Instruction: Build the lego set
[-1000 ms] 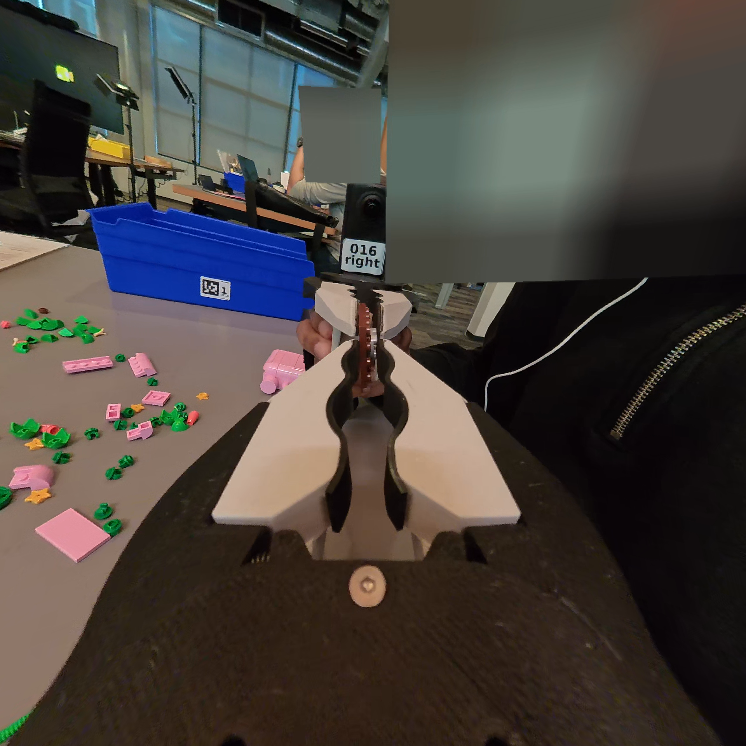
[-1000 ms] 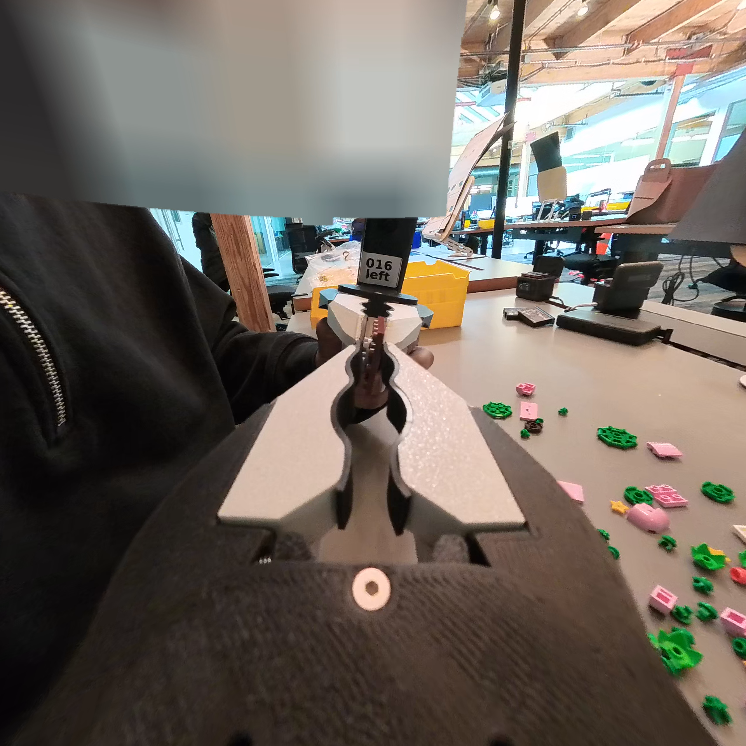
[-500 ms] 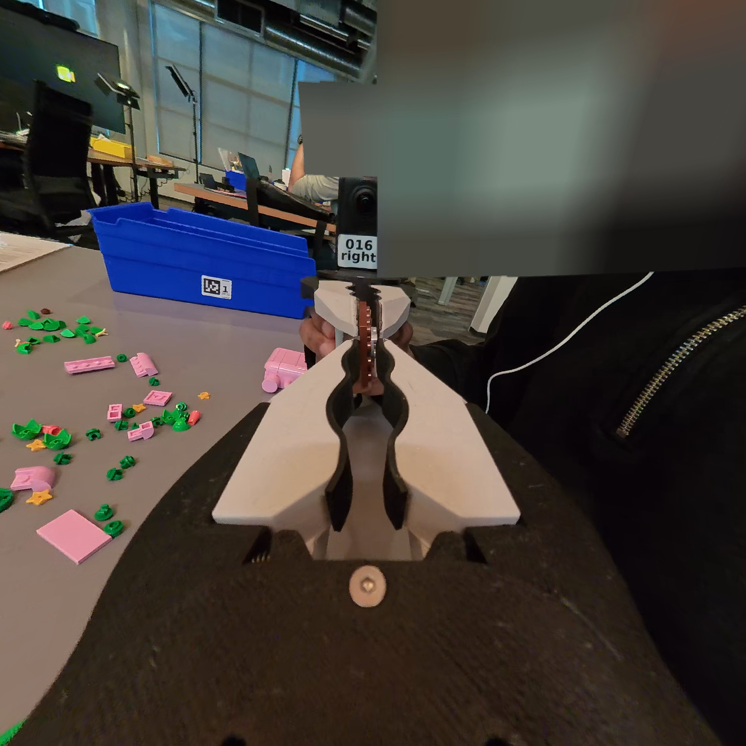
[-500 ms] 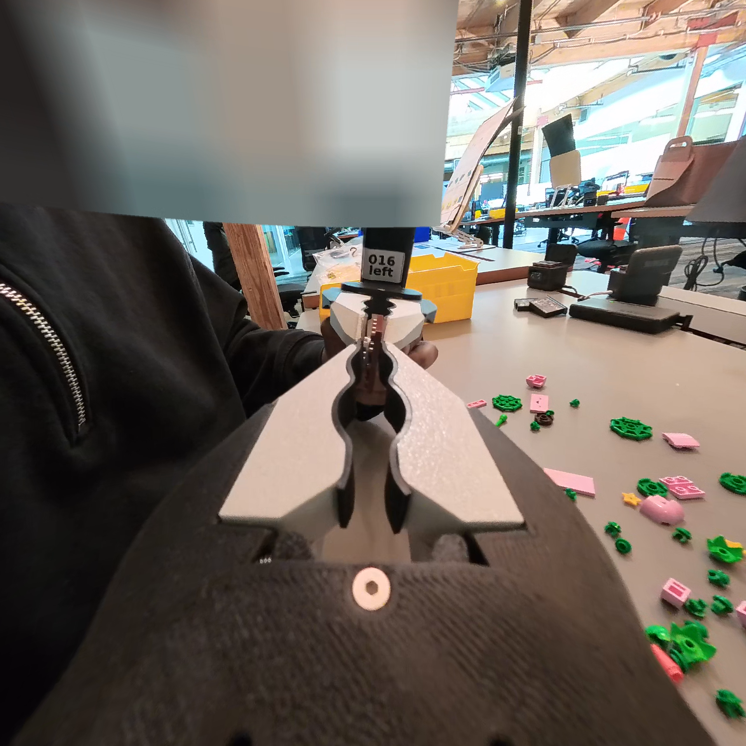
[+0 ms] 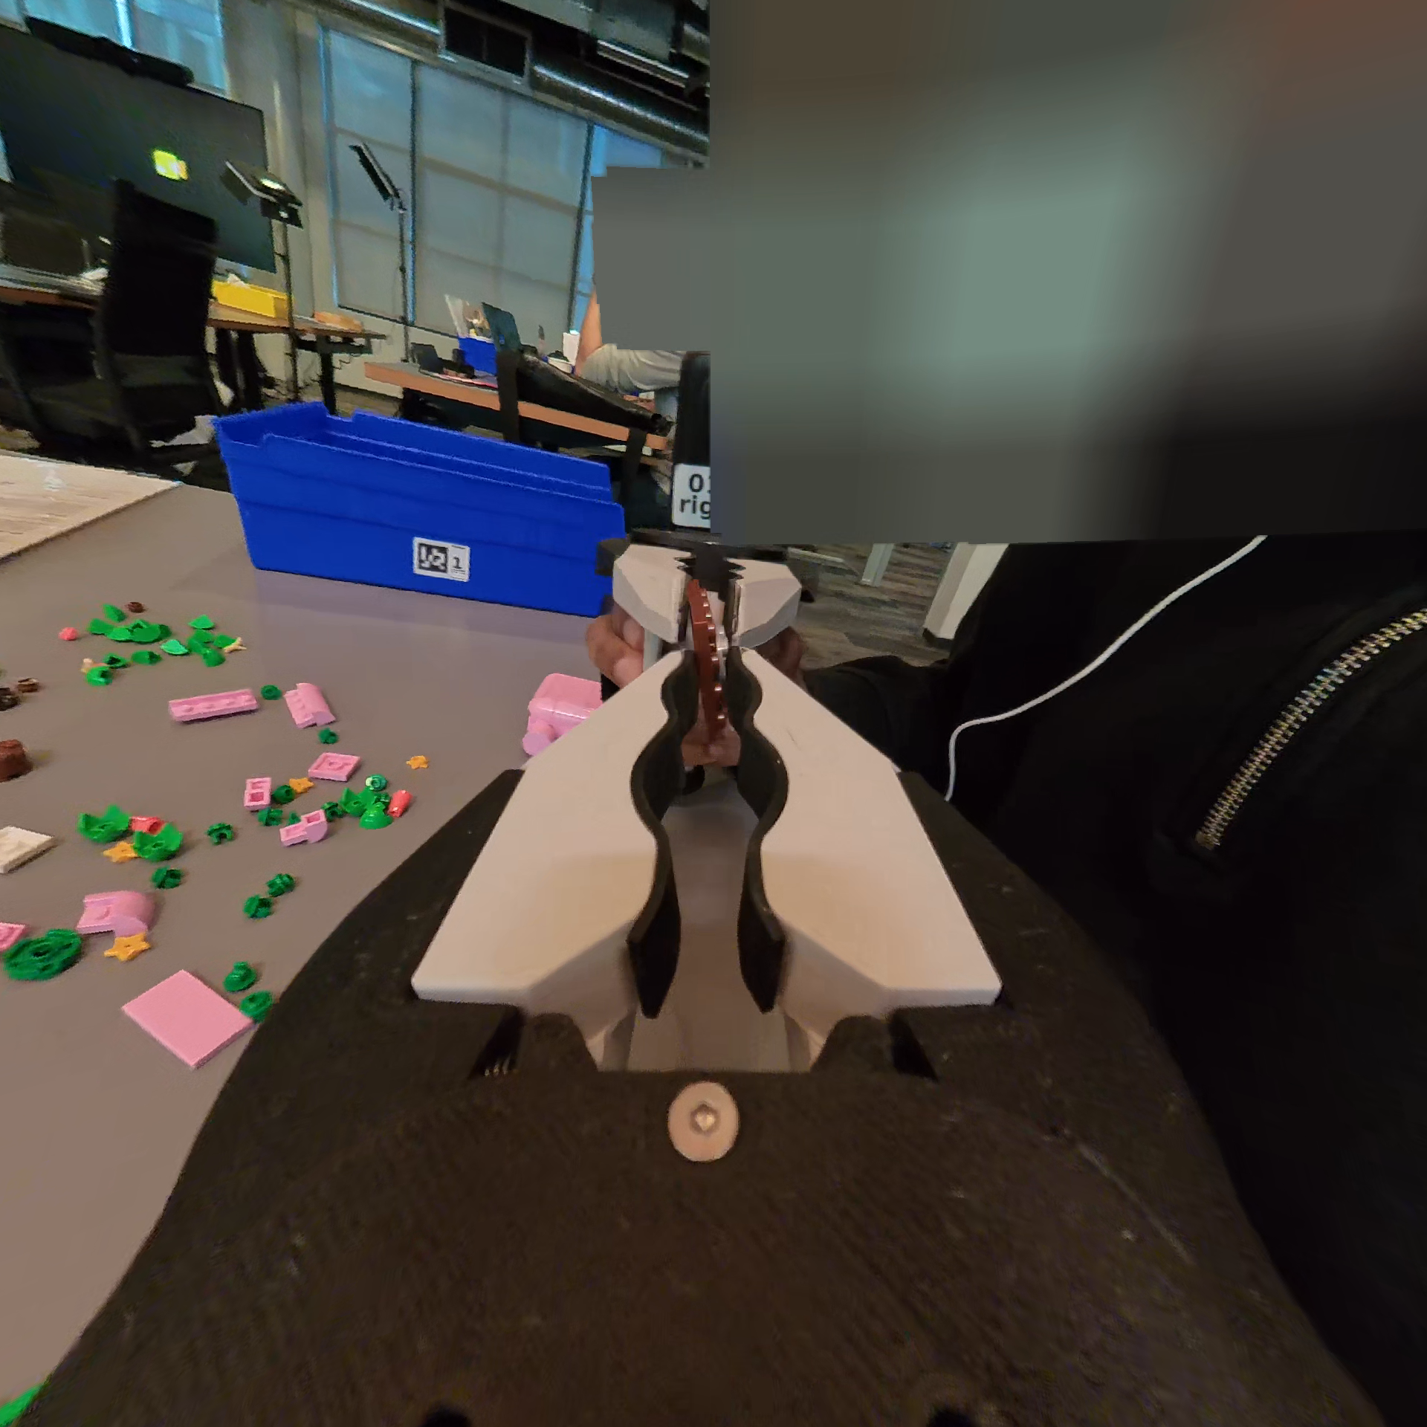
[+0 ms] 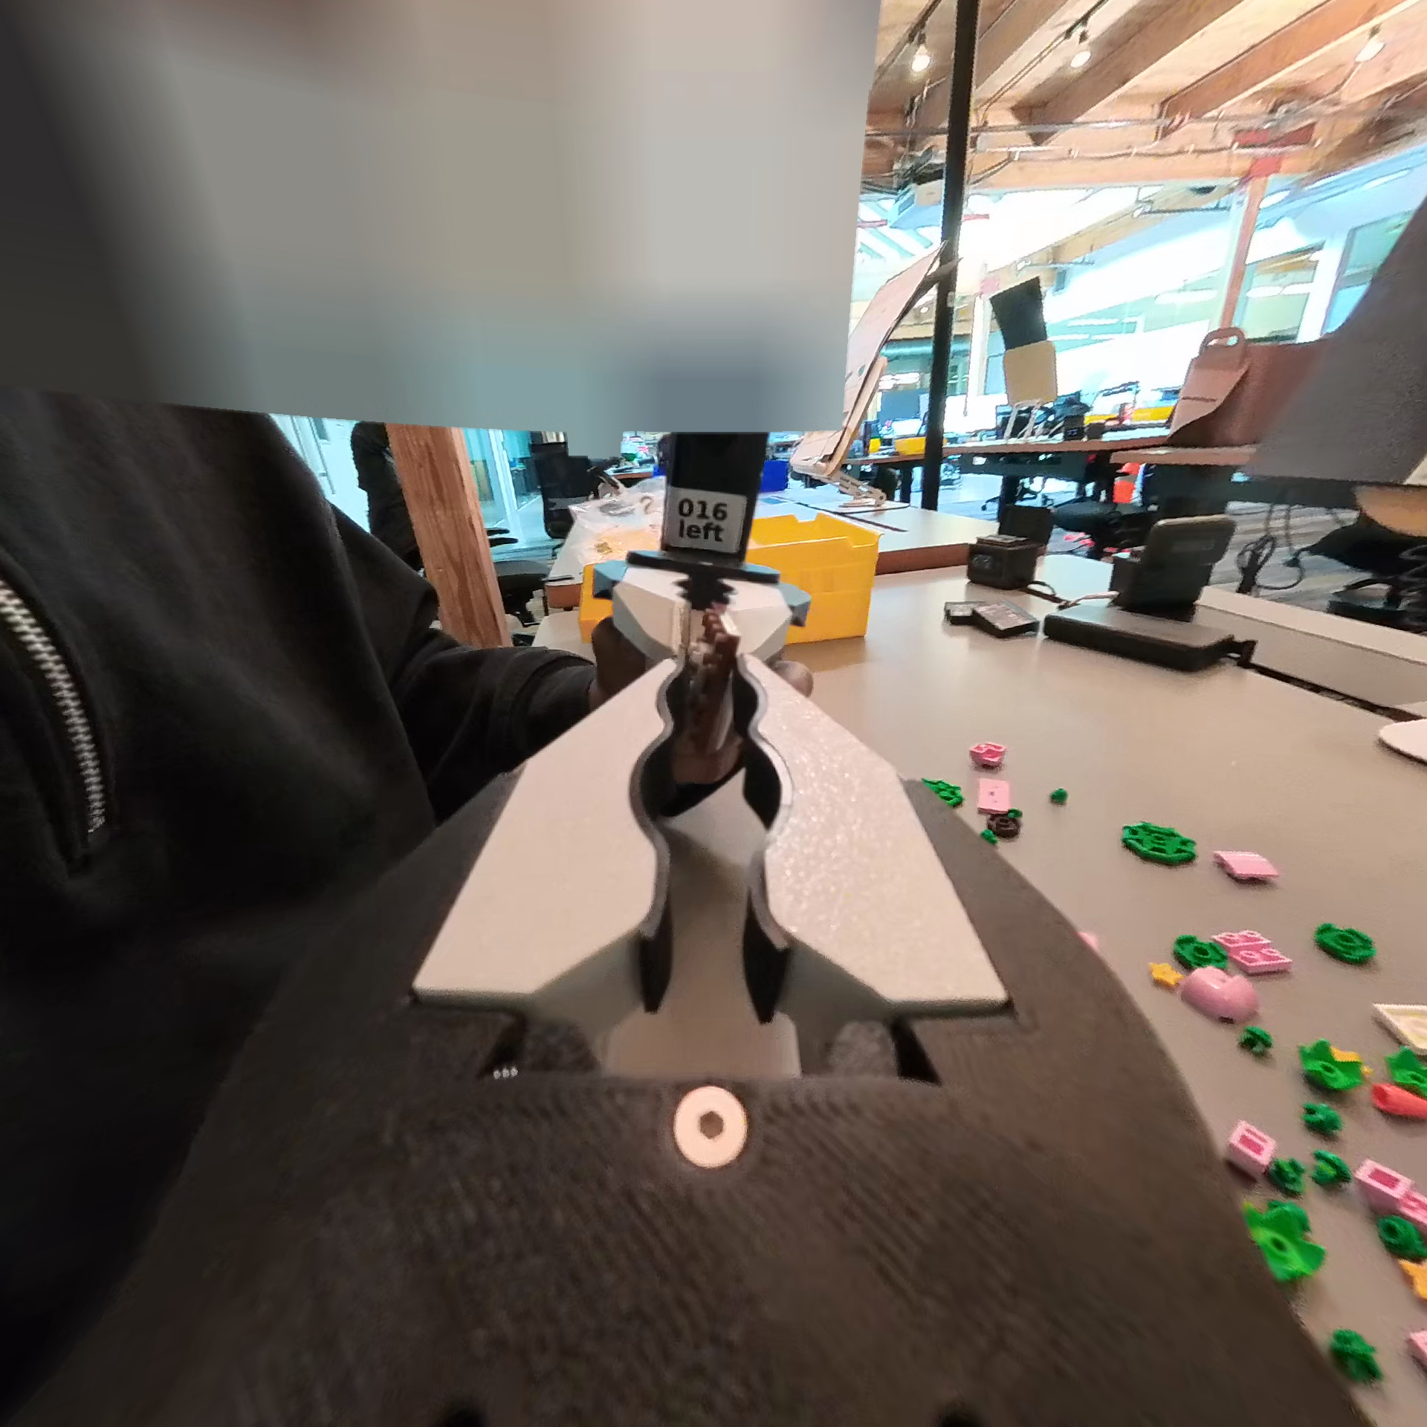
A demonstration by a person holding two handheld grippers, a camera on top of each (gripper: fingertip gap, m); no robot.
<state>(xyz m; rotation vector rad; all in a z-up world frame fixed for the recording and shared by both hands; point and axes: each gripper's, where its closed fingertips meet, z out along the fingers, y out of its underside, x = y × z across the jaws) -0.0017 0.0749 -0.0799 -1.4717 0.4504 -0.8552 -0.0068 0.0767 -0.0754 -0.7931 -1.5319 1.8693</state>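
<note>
- Lego sub-assembly (image 5: 709,670): a reddish-brown round toothed plate with small pale pieces on it, held edge-on in mid-air above the near edge of the bench (image 5: 432,695), in front of the person's dark zipped jacket (image 5: 1158,772).
- Left gripper (image 5: 706,679): jaws drawn narrow, pinching the brown plate by its rim. Right gripper (image 6: 706,679): jaws likewise narrow, closed on the same cluster from the opposite side, so the two tools meet tip to tip.
- From the right wrist view the cluster (image 6: 714,679) shows brown studded parts plus a pale sliver; which jaw bears on which part cannot be told.
- Handling, as judged: very light, rigid hard plastic, smooth faces (likely to slip or twist if nipped only at the thin rim). Stud joints come apart under sideways prying, so press straight along the studs.
- Best hold, as judged: flat faces square between the pads, one tool steadying the plate, the other pushing the added piece home.
- Loose parts lie scattered on the bench: green leaf pieces (image 5: 147,629), pink plates (image 5: 212,704), a pink flat tile (image 5: 185,1018), a larger pink block (image 5: 560,706) just beside the left tool.
- A blue bin (image 5: 417,510) stands behind them; a yellow bin (image 6: 811,575) sits beyond the right tool's tips.
- Risk: a dropped small part would vanish among the scatter.
</note>
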